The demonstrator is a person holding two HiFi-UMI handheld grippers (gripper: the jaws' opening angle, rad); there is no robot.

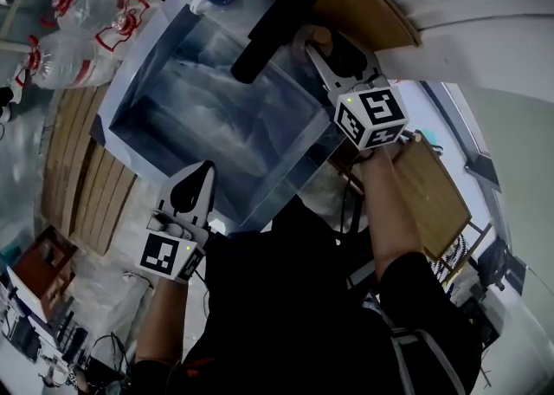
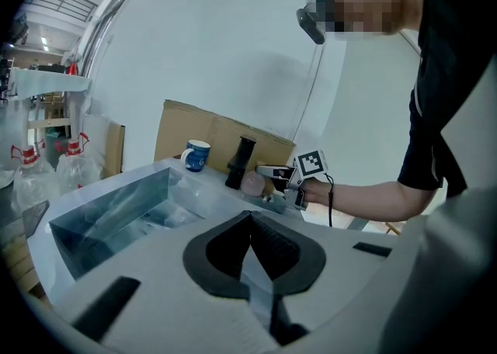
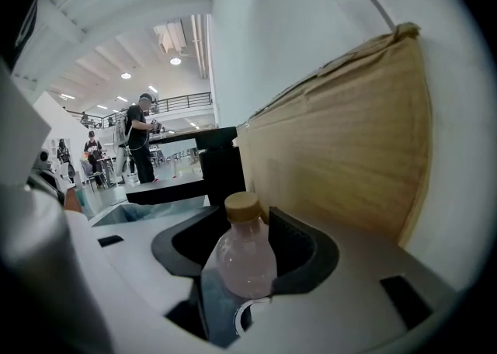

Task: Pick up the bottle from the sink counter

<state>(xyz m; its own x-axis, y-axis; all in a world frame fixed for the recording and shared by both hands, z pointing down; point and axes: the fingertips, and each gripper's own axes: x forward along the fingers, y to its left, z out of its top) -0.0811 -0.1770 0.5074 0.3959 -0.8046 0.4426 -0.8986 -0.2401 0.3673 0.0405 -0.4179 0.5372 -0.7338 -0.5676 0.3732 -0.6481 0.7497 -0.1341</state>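
The bottle (image 3: 245, 261), a small clear one with a tan cap and pale pink liquid, stands upright on the counter strip just beside the sink (image 1: 216, 116), at the sink's right edge and close to the black cylinder (image 1: 268, 29) on that same rim. The right gripper (image 3: 245, 224) has its jaws spread wide with the bottle between them; the pads do not look to be pressing on it, so this reads as the moment before the grasp. To do it well, the pads should meet the rounded body below the shoulder rather than the narrow neck, closing evenly so the bottle is not tipped toward the cardboard sheet (image 3: 349, 135) behind the sink, and the lift should go straight up. The left gripper (image 2: 250, 242), jaws pressed together on nothing, hangs at the sink's near edge, well apart from the bottle
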